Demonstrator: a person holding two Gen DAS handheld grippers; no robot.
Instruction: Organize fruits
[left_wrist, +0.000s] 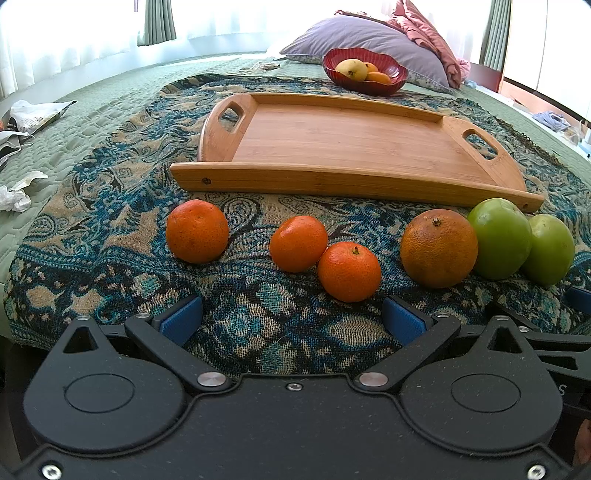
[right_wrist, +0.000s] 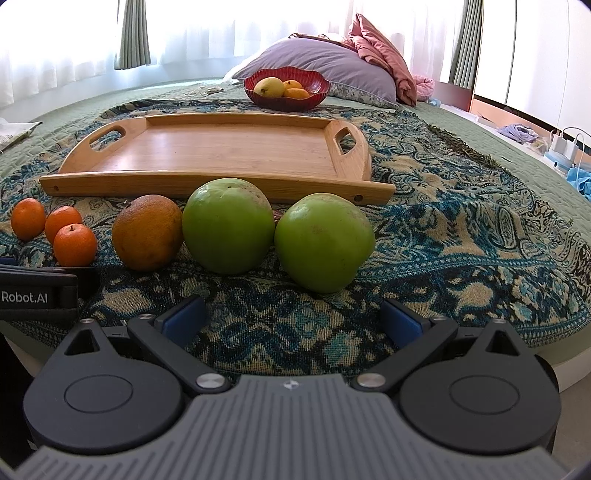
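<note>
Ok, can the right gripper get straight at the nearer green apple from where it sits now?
Probably yes. The right gripper is open and empty, and the green apple lies just ahead of it with only bare blanket between. The second apple touches its left side, which may crowd one finger.

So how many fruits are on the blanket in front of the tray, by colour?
Small bright orange ones: 3
Big dull orange one: 1
Green ones: 2
Total: 6, all lying on the patterned blanket in front of the wooden tray.
</note>
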